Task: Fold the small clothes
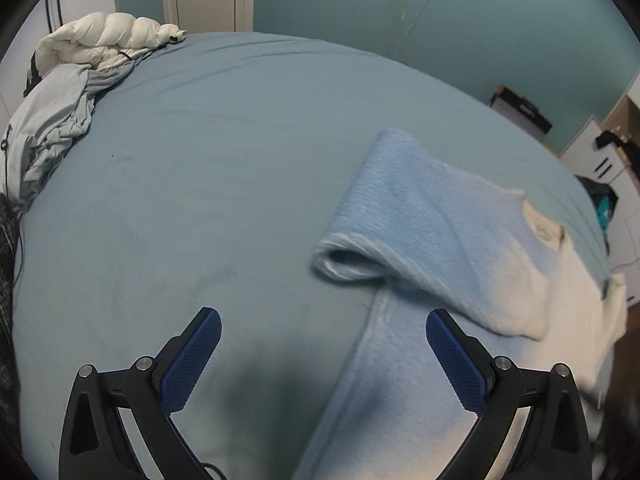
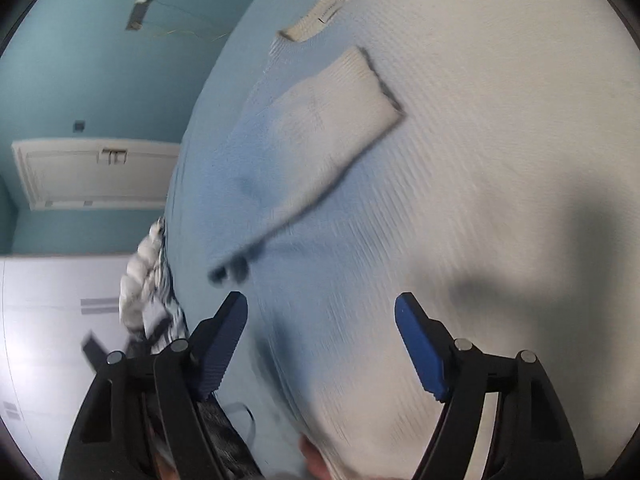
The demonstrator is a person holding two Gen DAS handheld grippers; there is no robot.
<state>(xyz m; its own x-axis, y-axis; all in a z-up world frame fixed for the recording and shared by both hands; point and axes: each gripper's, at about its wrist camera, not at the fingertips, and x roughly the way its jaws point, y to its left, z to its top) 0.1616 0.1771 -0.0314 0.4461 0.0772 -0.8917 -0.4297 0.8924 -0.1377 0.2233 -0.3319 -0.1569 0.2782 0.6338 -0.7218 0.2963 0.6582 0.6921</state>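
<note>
Teal walls and a pale blue bedsheet (image 1: 192, 184) framed the scene. Each tool was held with jaws spread wide and nothing gripped: the left gripper (image 1: 323, 332) hovered over the sheet beside the hem, the right gripper (image 2: 321, 312) over the body of the fuzzy light-blue-to-cream knitted sweater (image 1: 432, 240), which was laid flat on the bed with one sleeve (image 2: 316, 140) folded across it. The knit was judged soft, light and limp, best pinched at a hem corner or shoulder edge.
</note>
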